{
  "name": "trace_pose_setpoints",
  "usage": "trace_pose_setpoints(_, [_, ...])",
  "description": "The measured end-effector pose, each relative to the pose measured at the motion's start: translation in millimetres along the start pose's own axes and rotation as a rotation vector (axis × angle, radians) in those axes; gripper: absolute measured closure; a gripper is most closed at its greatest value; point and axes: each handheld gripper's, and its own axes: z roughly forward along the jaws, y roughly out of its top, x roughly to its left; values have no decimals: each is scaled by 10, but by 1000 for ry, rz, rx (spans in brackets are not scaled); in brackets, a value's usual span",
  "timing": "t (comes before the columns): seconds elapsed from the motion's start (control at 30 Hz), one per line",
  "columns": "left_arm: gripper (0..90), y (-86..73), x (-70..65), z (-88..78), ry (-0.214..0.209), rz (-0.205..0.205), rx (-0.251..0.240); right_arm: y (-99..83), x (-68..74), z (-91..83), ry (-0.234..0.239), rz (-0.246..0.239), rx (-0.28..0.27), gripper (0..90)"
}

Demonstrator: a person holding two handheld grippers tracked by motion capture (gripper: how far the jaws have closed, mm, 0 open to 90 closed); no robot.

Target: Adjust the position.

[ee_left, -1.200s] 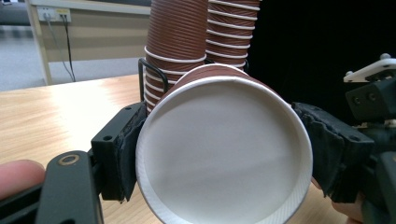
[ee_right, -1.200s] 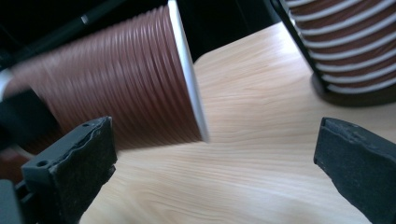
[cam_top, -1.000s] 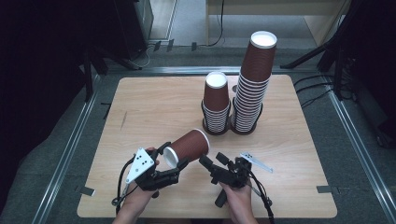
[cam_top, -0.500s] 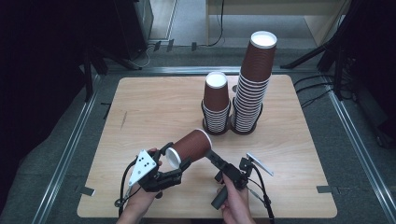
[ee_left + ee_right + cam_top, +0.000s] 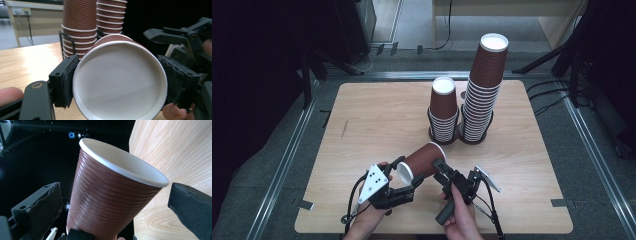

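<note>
Table: I saw a light wooden top [image 5: 377, 115] filling mid-frame.
Floor: grey carpet [image 5: 597, 165] lay around it, metal rails [image 5: 287, 160] at left and right.
Upper left: dark cabinet [image 5: 354, 25].
Top edge: pale furniture [image 5: 512, 6], cables [image 5: 447, 30] trailing down.

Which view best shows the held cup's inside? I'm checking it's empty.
The left gripper view: the cup faces it, its white inside bare. The right gripper view shows ribbed wall and rim; the high view its side.

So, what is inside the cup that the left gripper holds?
The cup looks empty: a plain white wall and bottom show inside. The lowest part of the inside is cut off by the picture edge.
</note>
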Motion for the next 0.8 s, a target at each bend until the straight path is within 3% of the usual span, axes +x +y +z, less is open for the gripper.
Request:
trace_pose_setpoints(0.53, [223, -84, -212, 95, -62, 35, 22, 32, -81, -14, -2, 59, -26, 0])
trace_pose_setpoints(0.7, [223, -99, -233, 107, -65, 46, 28, 41, -92, -30, -8, 61, -42, 2])
trace_pose_setpoints(0.8, [223, -102, -224, 110, -62, 41, 34, 52, -85, -41, -18, 68, -40, 49])
